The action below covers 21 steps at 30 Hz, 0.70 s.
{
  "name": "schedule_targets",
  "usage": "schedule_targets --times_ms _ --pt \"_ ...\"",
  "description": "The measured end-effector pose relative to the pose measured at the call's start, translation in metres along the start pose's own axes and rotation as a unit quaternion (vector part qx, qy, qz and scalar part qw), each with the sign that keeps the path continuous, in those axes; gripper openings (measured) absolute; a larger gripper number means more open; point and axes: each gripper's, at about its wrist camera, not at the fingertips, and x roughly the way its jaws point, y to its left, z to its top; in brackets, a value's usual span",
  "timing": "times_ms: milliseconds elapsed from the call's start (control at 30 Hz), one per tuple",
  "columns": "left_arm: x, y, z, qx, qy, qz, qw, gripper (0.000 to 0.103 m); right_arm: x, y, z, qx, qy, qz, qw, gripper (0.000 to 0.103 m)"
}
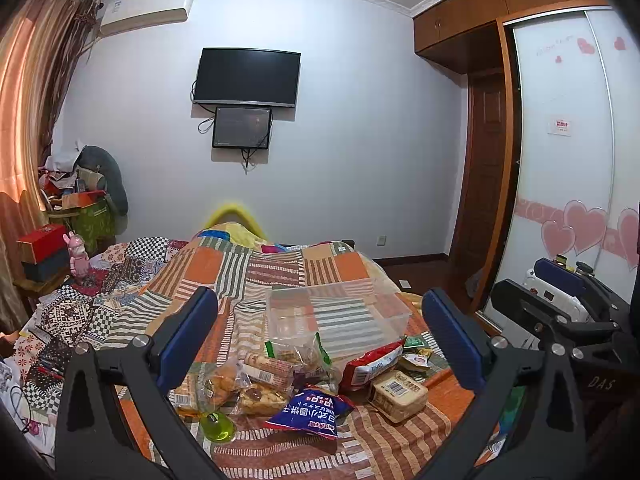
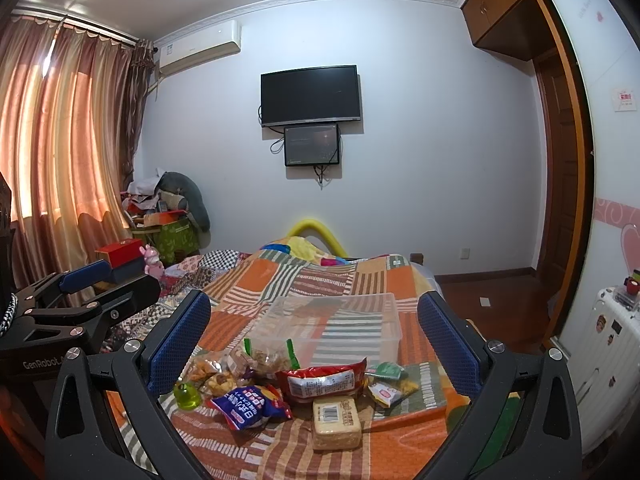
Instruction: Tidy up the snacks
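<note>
Several snack packs lie in a heap on the patchwork bedspread (image 1: 280, 268) (image 2: 312, 276). Among them are a blue bag (image 1: 310, 412) (image 2: 250, 404), a red pack (image 1: 374, 364) (image 2: 324, 380), a beige cracker block (image 1: 398, 394) (image 2: 336, 422) and a green jelly cup (image 1: 218, 426) (image 2: 187, 396). Just behind the heap stands a clear plastic box (image 1: 340, 316) (image 2: 332, 324), with nothing in it. My left gripper (image 1: 320, 340) hovers open above the heap. My right gripper (image 2: 316, 340) is open too, holding nothing, and appears at the right of the left wrist view (image 1: 560, 300).
A wardrobe with sliding doors (image 1: 568, 140) and a white suitcase (image 2: 612, 344) stand to the right of the bed. Boxes, bags and a pink toy (image 1: 78, 256) crowd the left side by the curtains (image 2: 60, 140). A television (image 1: 246, 76) hangs on the far wall.
</note>
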Motion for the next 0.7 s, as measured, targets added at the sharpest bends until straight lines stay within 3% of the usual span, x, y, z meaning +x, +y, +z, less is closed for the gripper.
schedule_targets --times_ms 700 --pt "-0.0007 -0.0022 0.002 0.0 -0.001 -0.002 1.0 0.103 0.0002 -0.0006 0.0013 0.003 0.001 0.003 1.0 0.103"
